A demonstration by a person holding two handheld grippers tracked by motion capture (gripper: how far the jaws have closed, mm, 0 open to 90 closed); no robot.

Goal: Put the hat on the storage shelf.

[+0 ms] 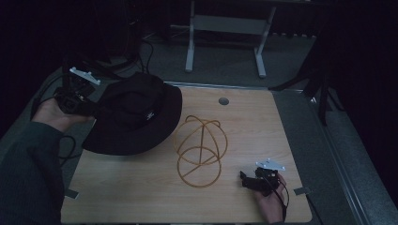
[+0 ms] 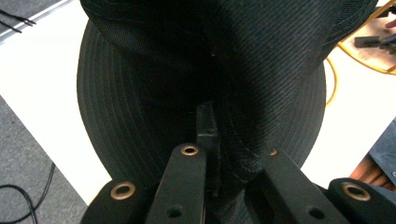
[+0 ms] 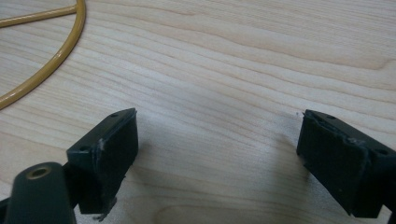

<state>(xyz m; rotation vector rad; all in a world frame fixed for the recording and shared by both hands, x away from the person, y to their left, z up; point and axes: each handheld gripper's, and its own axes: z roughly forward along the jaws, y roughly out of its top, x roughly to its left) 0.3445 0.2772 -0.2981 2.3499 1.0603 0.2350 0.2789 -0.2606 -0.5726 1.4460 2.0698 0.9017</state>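
On the wooden counter point(image 1: 141, 187), far-left part, we note a black bucket hat point(image 1: 133, 115), its brim partly over the left edge. Just right of it, near the middle, stands a yellow wire frame point(image 1: 201, 151) of crossed hoops on a ring base, touching or nearly touching the brim.

Our left gripper point(image 1: 77, 101) is at the hat's left side, jaws pinching a fold of the fabric point(image 2: 243, 161) where crown meets brim; the hat stretches away from it toward the frame. We judge the frame lies to the right of this grip, so any carry of the hat runs rightward, and the left hand is plainly the nearer.

Our right gripper point(image 3: 217, 158) rests low at the near-right part of the counter, jaws spread wide over bare wood, empty, the frame's base ring point(image 3: 51, 60) near its left.
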